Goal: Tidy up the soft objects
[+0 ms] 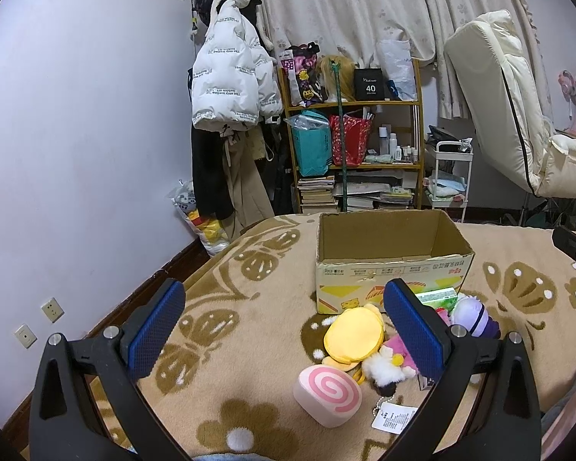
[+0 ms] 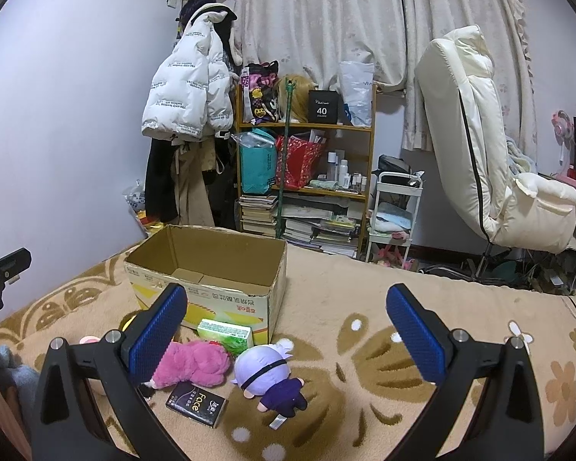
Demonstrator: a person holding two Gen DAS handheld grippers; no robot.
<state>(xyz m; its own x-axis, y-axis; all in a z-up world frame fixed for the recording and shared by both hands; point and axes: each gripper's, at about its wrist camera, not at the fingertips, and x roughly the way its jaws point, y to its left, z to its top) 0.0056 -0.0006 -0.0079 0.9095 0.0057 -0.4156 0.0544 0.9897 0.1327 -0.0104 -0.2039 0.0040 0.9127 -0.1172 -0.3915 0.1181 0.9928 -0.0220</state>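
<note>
An open cardboard box [image 1: 393, 269] [image 2: 211, 288] stands on the patterned blanket, and I see nothing inside it. In front of it lies a heap of toys: a pink swirl-roll plush [image 1: 328, 395], a yellow round plush [image 1: 354, 336], a small white fluffy toy [image 1: 384, 368], a pink fuzzy plush [image 2: 194, 363] and a purple-haired doll [image 2: 267, 378] [image 1: 474, 313]. A green tissue pack [image 2: 224, 335] [image 1: 437, 295] and a black "face" pack [image 2: 196, 403] lie among them. My left gripper [image 1: 284, 330] hangs open above the heap. My right gripper [image 2: 286, 332] is open too, over the doll.
The beige floral blanket [image 2: 364, 365] covers the bed. Beyond its far edge stand a cluttered wooden shelf [image 1: 355, 146], a white trolley [image 2: 393, 215], hanging coats [image 1: 226, 88] and a cream reclining chair [image 2: 491, 176]. A wall runs along the left.
</note>
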